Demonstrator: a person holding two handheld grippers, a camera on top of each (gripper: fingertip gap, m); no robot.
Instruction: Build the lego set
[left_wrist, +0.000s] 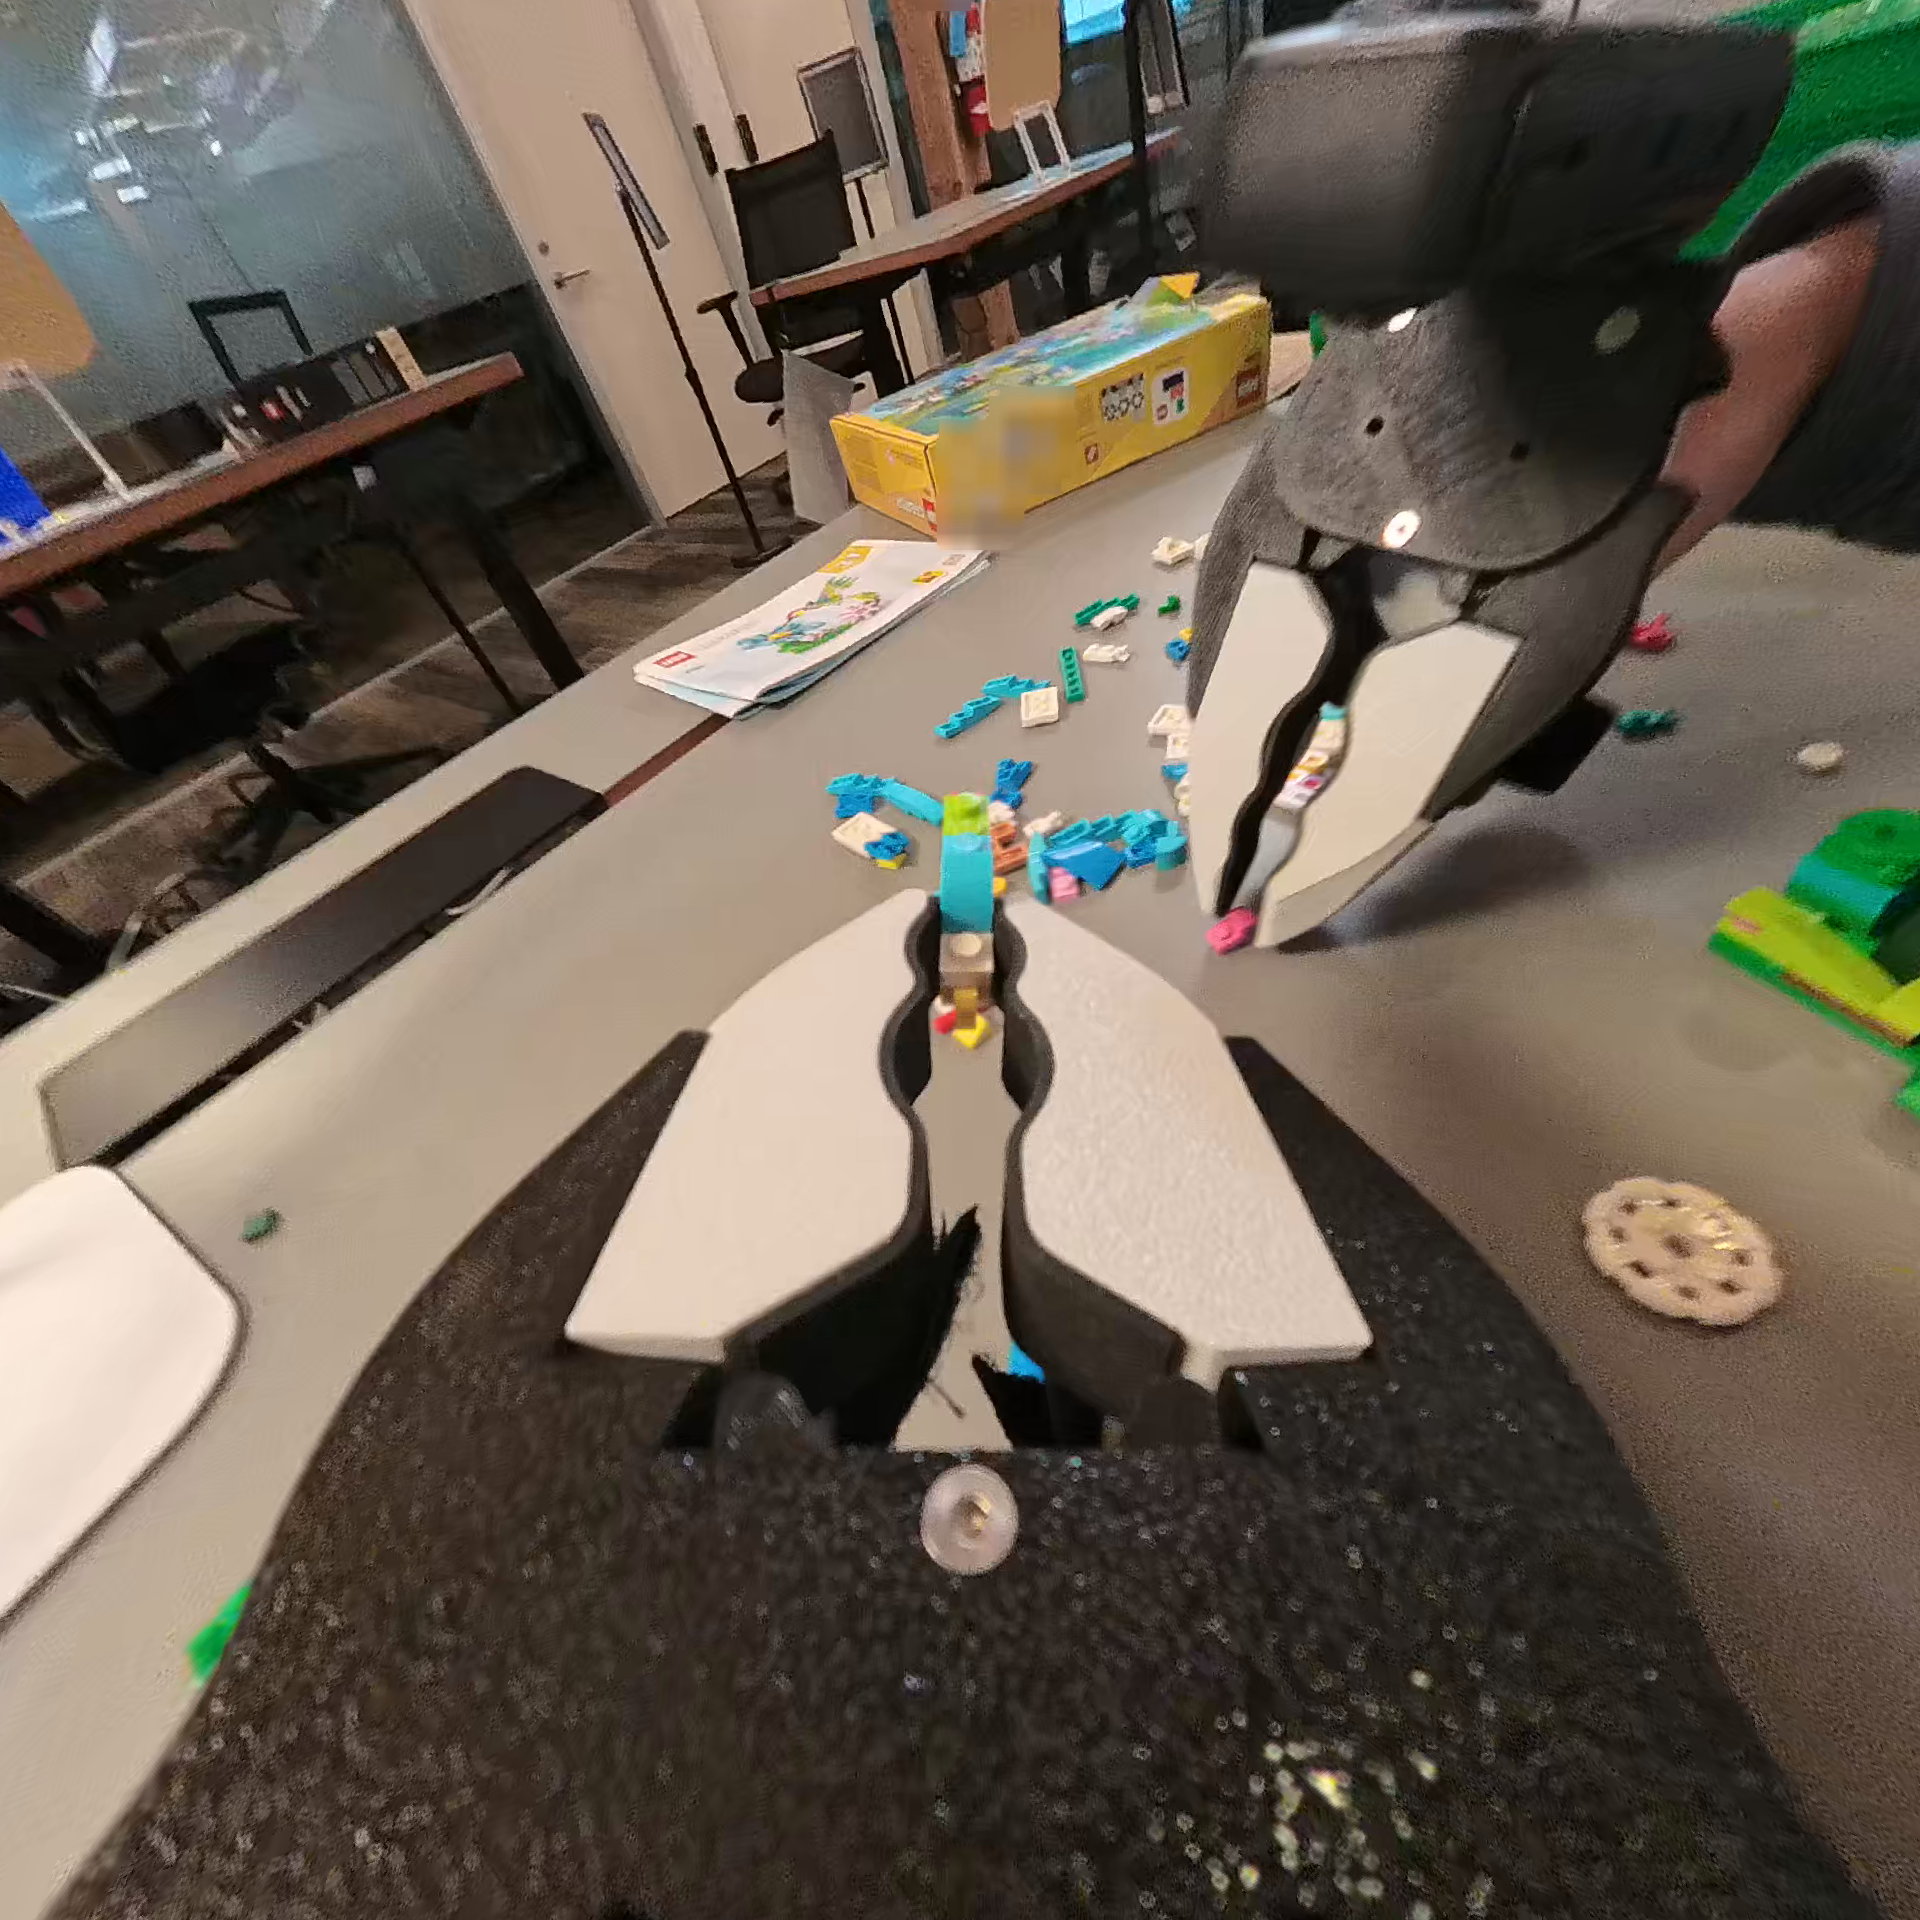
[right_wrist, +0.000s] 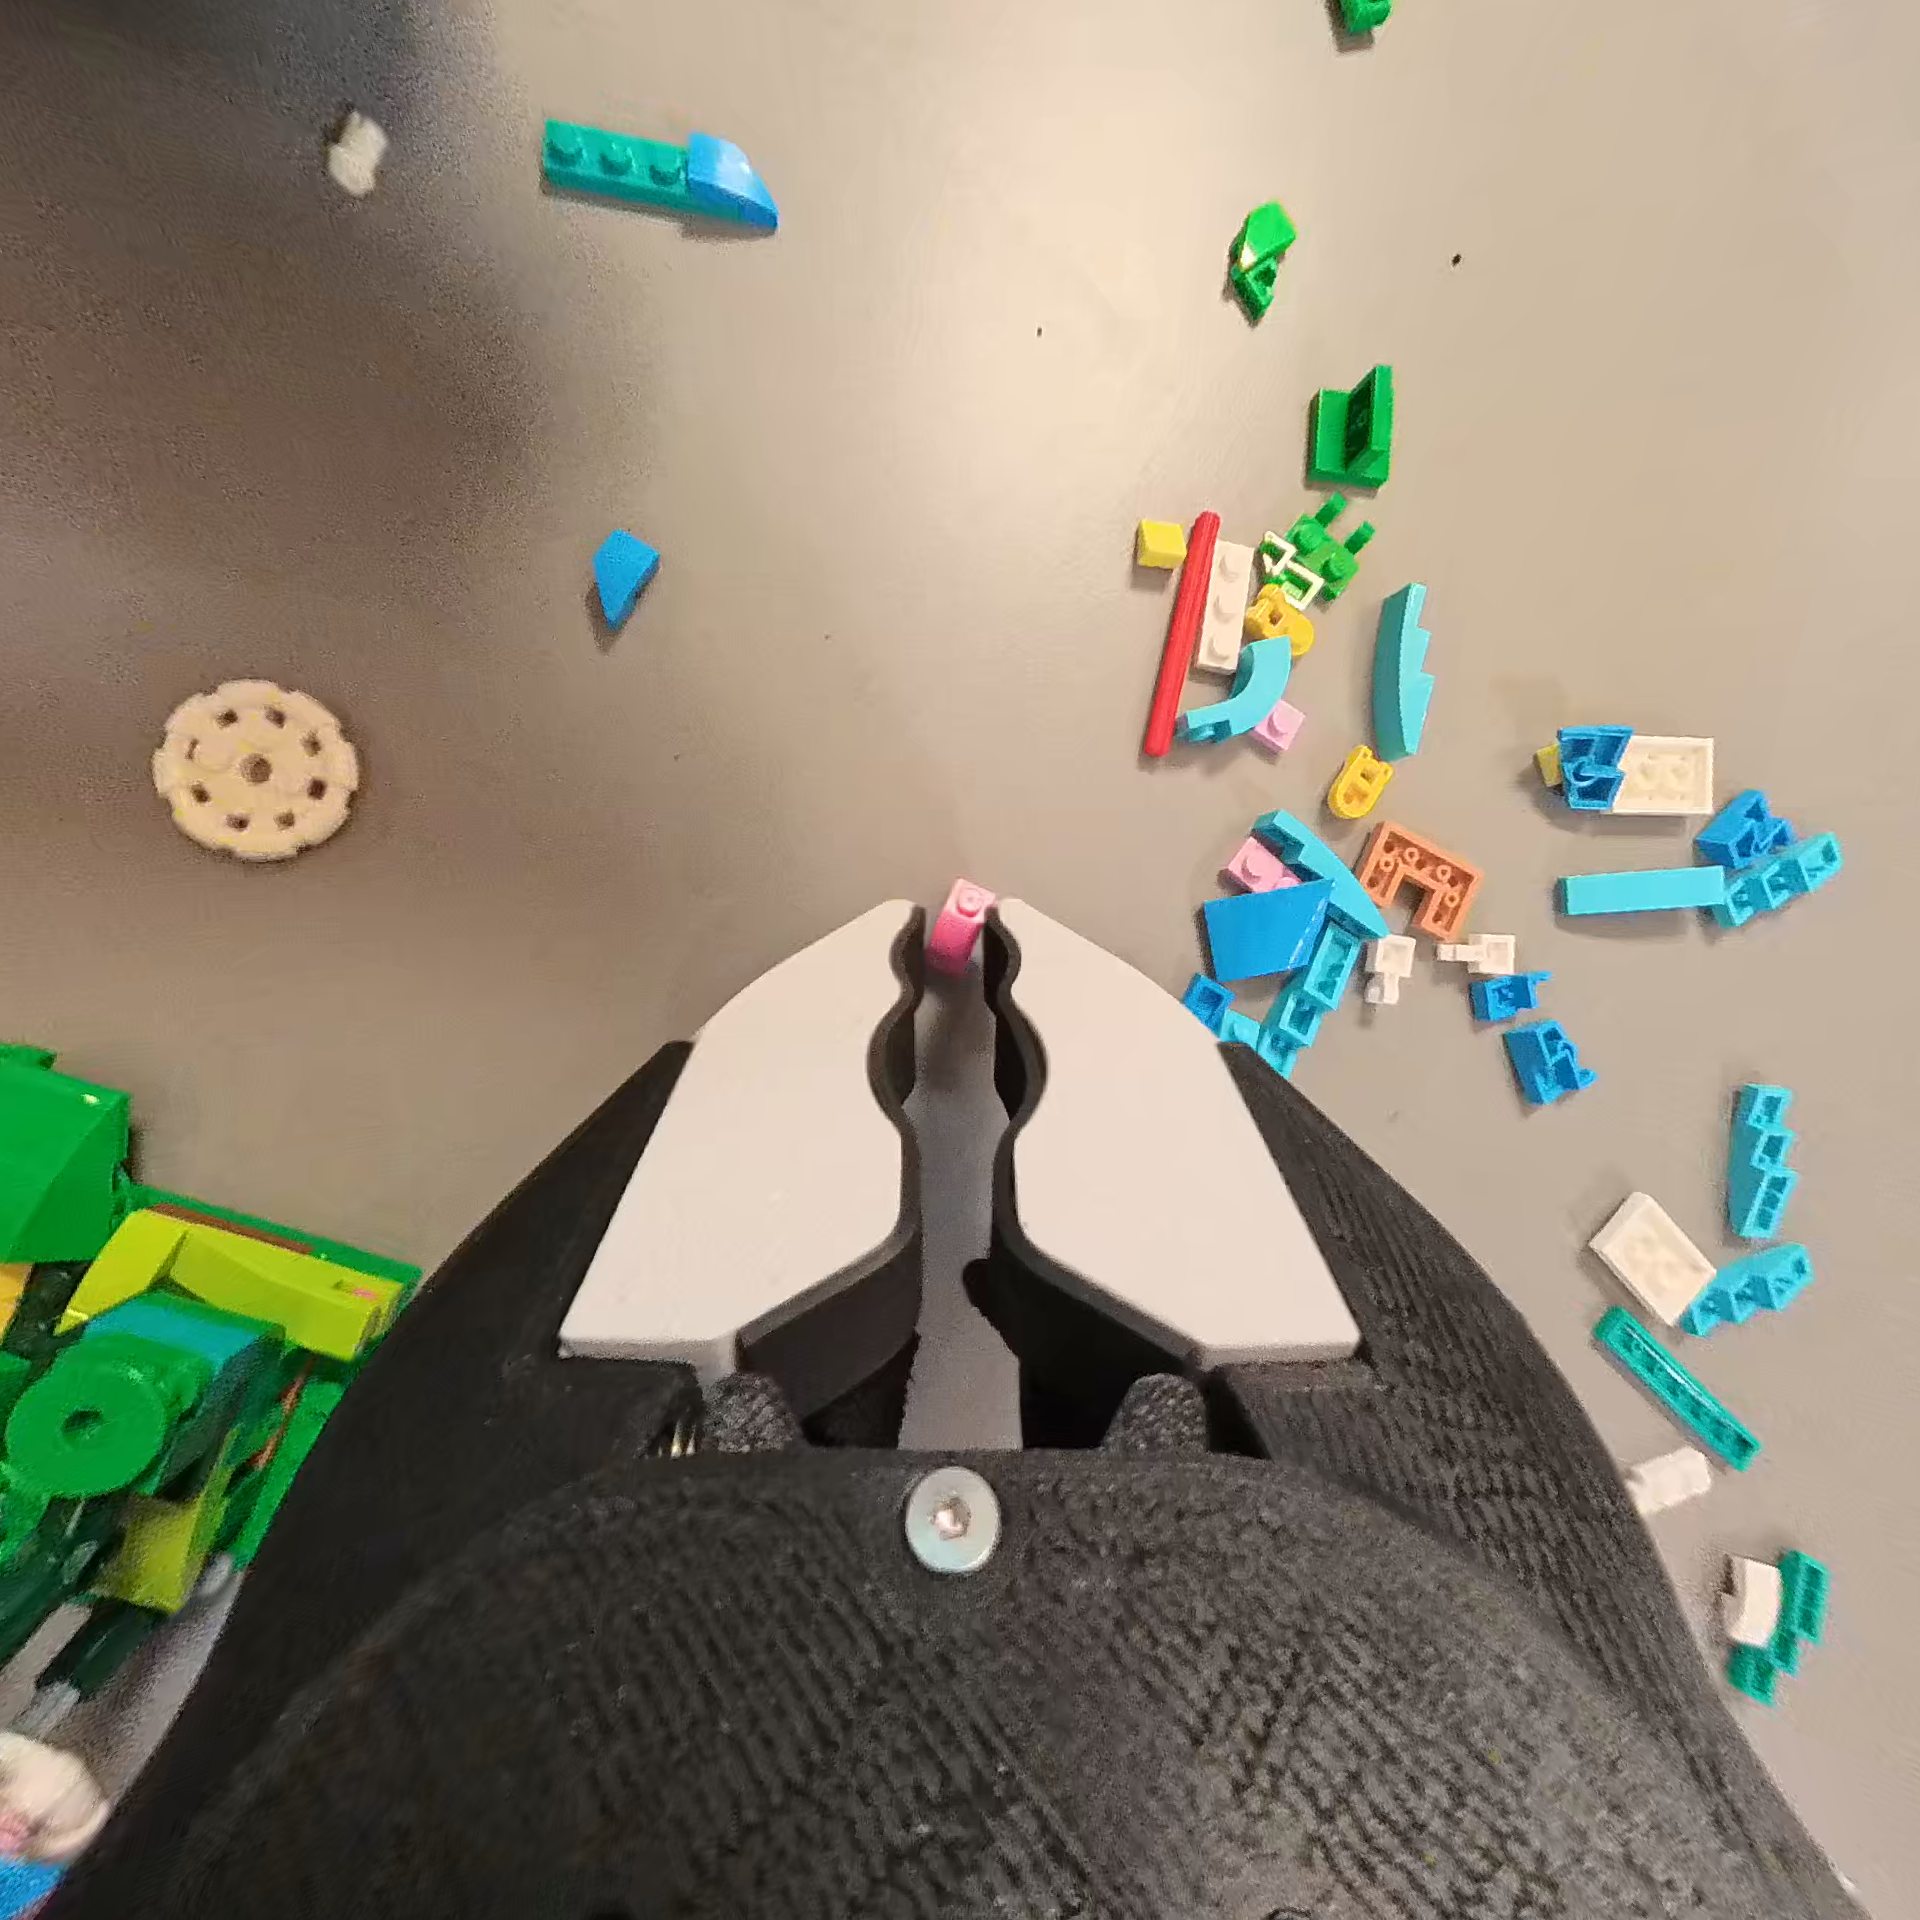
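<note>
My left gripper (left_wrist: 966, 914) is shut on a small lego assembly (left_wrist: 964, 883) with a grey block, a turquoise arch and a lime top, held above the grey table (left_wrist: 520, 1039). My right gripper (right_wrist: 956, 920) is shut on a small pink brick (right_wrist: 958, 930) at its fingertips, pointing down at the table. In the left wrist view the right gripper (left_wrist: 1247, 925) shows to the right with the pink brick (left_wrist: 1229, 932) at its tips, close above the table. Loose blue, white and green bricks (right_wrist: 1299, 935) lie scattered to the right of the right gripper.
A green partial build (right_wrist: 156, 1351) sits at the left of the right gripper; it also shows in the left wrist view (left_wrist: 1839, 935). A cream round plate (right_wrist: 256, 770) lies on the table. A yellow box (left_wrist: 1049, 416) and an instruction booklet (left_wrist: 810, 634) lie at the far side. One gripper's finger ends stand about 12 cm off the other's. About 11 cm separates my right fingertips from the cream round plate (right_wrist: 256, 770). Look for it in the left wrist view (left_wrist: 1665, 1243) too.
</note>
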